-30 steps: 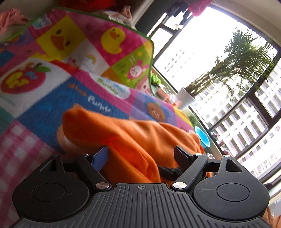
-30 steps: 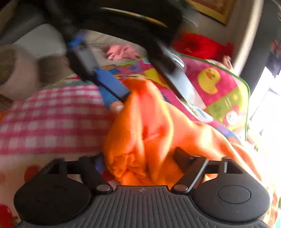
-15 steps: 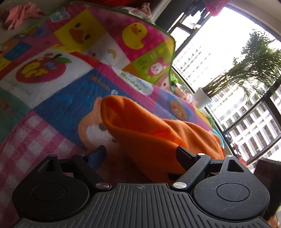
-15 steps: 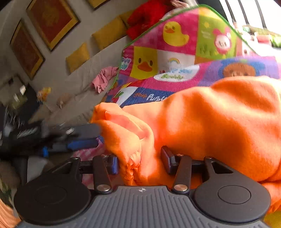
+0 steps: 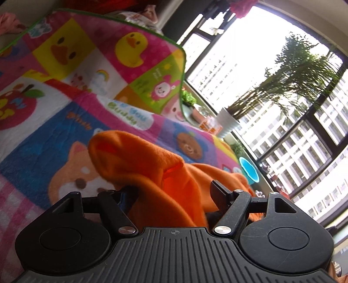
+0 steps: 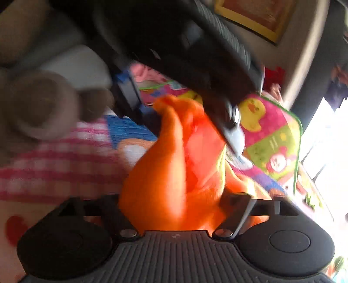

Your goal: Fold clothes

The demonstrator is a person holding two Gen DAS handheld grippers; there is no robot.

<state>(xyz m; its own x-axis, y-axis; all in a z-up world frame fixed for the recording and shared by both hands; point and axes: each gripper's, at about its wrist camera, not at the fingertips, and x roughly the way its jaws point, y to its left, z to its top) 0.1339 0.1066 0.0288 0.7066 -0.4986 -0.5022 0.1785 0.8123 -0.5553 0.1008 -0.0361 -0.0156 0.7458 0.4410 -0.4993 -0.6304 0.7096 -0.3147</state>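
Note:
An orange garment (image 5: 152, 165) lies bunched on a colourful cartoon play mat (image 5: 71, 71). My left gripper (image 5: 174, 196) has the cloth filling the space between its fingers; the tips are hidden by the fabric. In the right wrist view the same garment (image 6: 174, 174) rises as a fold between my right gripper's (image 6: 174, 206) fingers, whose tips are also buried. The left gripper's black body (image 6: 184, 54) looms just above and beyond the fold, close to the right one. That view is motion-blurred.
A pink garment (image 5: 8, 20) lies off the mat at the back left. Big windows with a potted palm (image 5: 228, 124) stand to the right. A blue bowl (image 5: 249, 170) sits near the mat's right edge. Brown and white cushions (image 6: 43, 104) lie at the left.
The left gripper has closed in on the garment, so cloth now fills its jaws. The right gripper has swung round with its fold and come close under the left gripper.

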